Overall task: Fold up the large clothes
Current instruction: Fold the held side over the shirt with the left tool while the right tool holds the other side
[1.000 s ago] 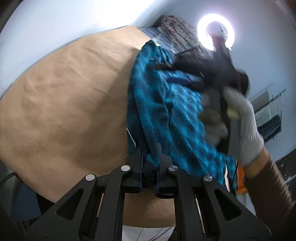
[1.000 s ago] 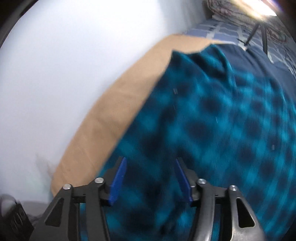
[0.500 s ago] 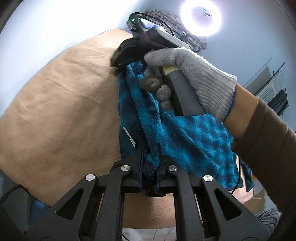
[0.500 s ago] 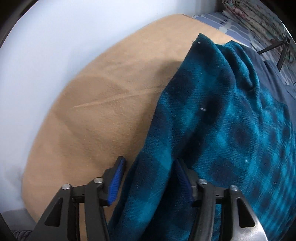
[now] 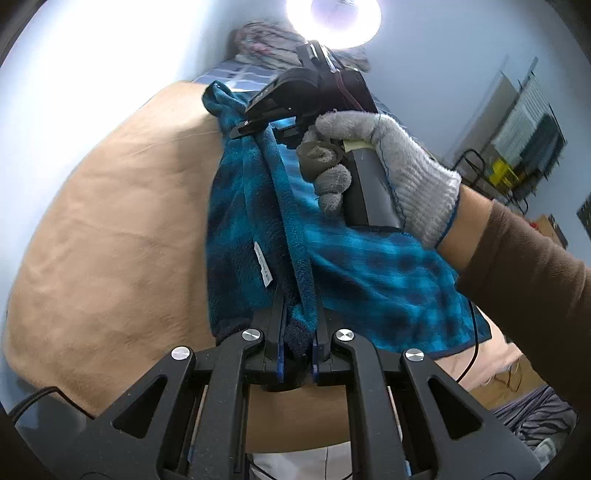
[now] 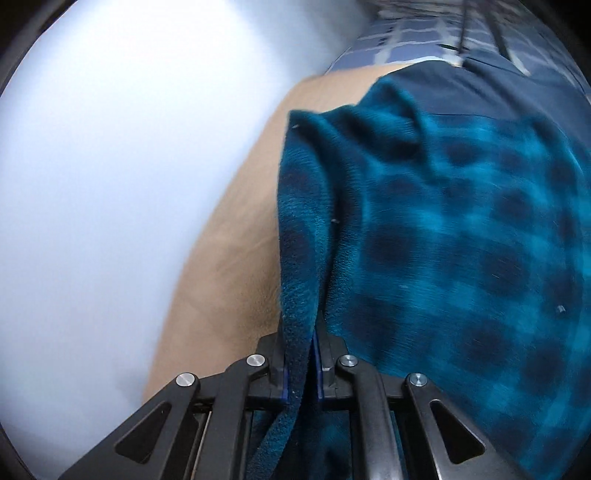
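Left wrist view, first item?
— The left gripper (image 5: 298, 332) is clamped on a bunched edge of the teal checked fleece (image 5: 369, 273), with fabric pinched between its fingers.

— Where does the fleece lie?
— It lies on the tan cover (image 5: 110, 240), its held edge lifted between the two tools. A small white label (image 5: 264, 266) shows on the garment's inner side, left of the pinched hem.

— And the other tool?
— The right gripper (image 5: 255, 127), held by a hand in a grey knit glove (image 5: 373, 166), sits at the far end of the same edge. In its own view, the right gripper (image 6: 300, 363) is closed tight on a strip of the fleece (image 6: 461, 258), which runs out between the fingers and down past the frame.

— Surroundings?
— A ring light (image 5: 334, 18) shines above. A dark blue cloth (image 6: 461, 88) lies beyond the fleece, against a checked sheet (image 6: 406, 37). The white wall (image 6: 129, 184) fills the left. The plaid appears blurred.
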`<state>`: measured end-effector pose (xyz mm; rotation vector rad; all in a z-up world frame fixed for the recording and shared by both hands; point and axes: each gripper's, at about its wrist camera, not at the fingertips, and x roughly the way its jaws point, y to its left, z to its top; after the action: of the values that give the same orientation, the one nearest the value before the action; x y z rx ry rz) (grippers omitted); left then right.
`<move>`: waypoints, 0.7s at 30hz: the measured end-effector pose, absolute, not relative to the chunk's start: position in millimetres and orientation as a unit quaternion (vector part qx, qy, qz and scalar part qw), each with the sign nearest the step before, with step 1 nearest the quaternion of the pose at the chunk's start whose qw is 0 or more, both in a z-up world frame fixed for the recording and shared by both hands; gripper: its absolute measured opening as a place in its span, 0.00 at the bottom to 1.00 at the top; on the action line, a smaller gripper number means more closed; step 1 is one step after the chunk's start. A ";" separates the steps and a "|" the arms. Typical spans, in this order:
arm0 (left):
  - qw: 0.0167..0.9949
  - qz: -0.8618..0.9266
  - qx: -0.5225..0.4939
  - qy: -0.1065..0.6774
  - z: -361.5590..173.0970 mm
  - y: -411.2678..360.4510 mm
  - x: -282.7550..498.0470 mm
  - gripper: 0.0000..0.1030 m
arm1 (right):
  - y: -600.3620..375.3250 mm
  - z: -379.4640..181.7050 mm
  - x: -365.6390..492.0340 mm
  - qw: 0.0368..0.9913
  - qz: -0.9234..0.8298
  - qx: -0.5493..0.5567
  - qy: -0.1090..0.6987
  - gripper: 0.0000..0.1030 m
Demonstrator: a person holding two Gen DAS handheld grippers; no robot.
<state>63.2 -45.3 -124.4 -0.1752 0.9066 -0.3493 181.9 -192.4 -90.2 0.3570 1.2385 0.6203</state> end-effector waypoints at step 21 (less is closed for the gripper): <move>0.841 -0.246 -0.003 0.482 -144.6 -114.8 63.2 0.08 | -340.3 -121.9 129.7 0.759 0.204 0.303 0.538 0.07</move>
<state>63.2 -114.8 -144.6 -0.0064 1.0179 -0.5195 129.7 -340.3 -121.9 0.6595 1.1723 0.4448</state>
